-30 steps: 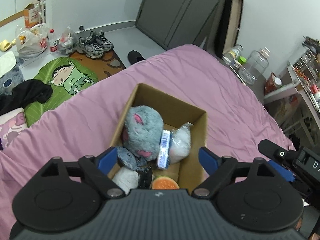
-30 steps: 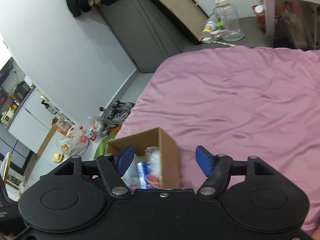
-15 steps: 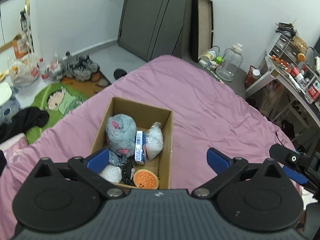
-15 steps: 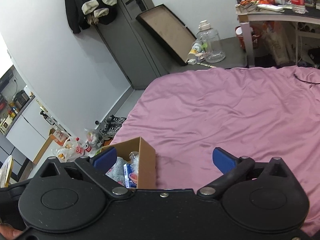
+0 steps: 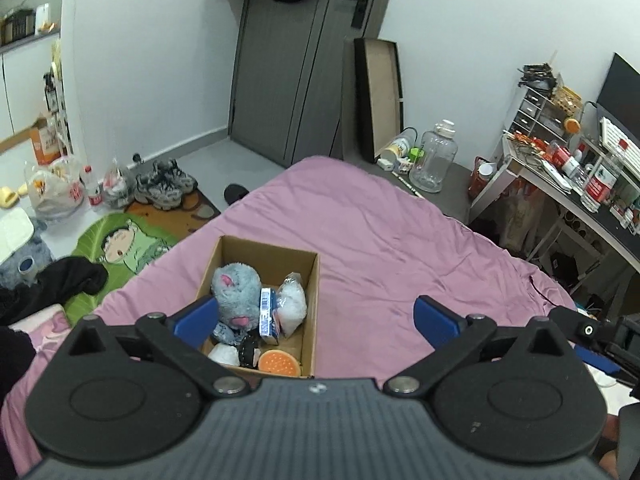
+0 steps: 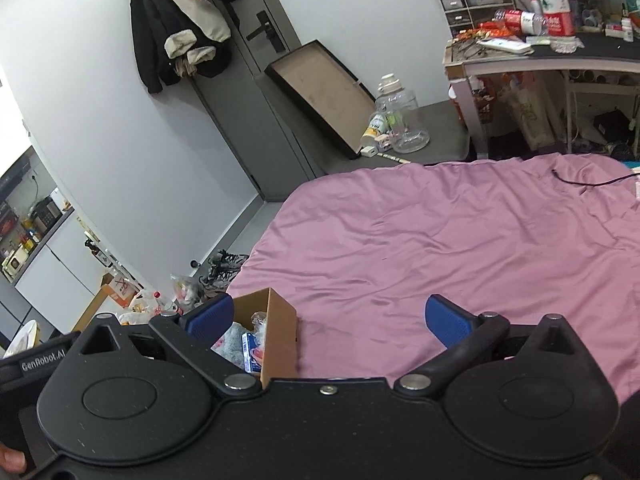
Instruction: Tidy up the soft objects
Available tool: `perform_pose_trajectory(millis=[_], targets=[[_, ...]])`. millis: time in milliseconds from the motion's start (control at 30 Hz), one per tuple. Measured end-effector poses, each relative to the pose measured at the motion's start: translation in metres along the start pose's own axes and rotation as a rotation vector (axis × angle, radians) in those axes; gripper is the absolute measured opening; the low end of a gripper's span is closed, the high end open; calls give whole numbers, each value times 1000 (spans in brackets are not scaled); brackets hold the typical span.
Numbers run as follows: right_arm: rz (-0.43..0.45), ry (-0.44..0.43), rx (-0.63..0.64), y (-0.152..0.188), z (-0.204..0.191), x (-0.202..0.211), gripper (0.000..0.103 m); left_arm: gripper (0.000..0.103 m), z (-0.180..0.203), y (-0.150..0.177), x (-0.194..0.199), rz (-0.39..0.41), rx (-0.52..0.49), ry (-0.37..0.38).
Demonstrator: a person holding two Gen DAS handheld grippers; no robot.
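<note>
A cardboard box (image 5: 310, 276) stands on the pink bed (image 5: 380, 240). It holds a grey plush toy (image 5: 236, 292), a blue and white pack (image 5: 267, 312), a white bagged item (image 5: 294, 304), an orange round toy (image 5: 278, 362) and other soft things. My left gripper (image 5: 316, 318) is open and empty, held above and behind the box. My right gripper (image 6: 326, 320) is open and empty, to the right of the box (image 6: 280, 332), whose corner shows between its fingers.
A door (image 5: 296, 72) and a leaning flat box (image 5: 378, 92) are at the far wall. Shoes (image 5: 164, 184), bags and a green mat (image 5: 120, 248) lie on the floor left. A cluttered desk (image 6: 540, 52) and a clear jug (image 5: 434, 160) stand right.
Both grippers have pulled up and back from the box and opened wider. The box now looks smaller and farther away in both views.
</note>
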State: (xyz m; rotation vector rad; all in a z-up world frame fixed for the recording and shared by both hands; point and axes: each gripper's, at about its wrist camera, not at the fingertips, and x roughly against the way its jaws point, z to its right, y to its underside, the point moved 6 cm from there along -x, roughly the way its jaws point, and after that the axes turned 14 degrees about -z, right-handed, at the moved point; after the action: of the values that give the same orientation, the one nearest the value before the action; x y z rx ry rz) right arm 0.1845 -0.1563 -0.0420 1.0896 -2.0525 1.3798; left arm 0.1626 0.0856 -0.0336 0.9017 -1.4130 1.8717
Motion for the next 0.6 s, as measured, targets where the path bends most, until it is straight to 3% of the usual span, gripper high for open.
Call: perform_pose_trajectory(millis=[600], targets=[[19,8,13,30,26,68,103,103,18,36,55,37,-57,-27]])
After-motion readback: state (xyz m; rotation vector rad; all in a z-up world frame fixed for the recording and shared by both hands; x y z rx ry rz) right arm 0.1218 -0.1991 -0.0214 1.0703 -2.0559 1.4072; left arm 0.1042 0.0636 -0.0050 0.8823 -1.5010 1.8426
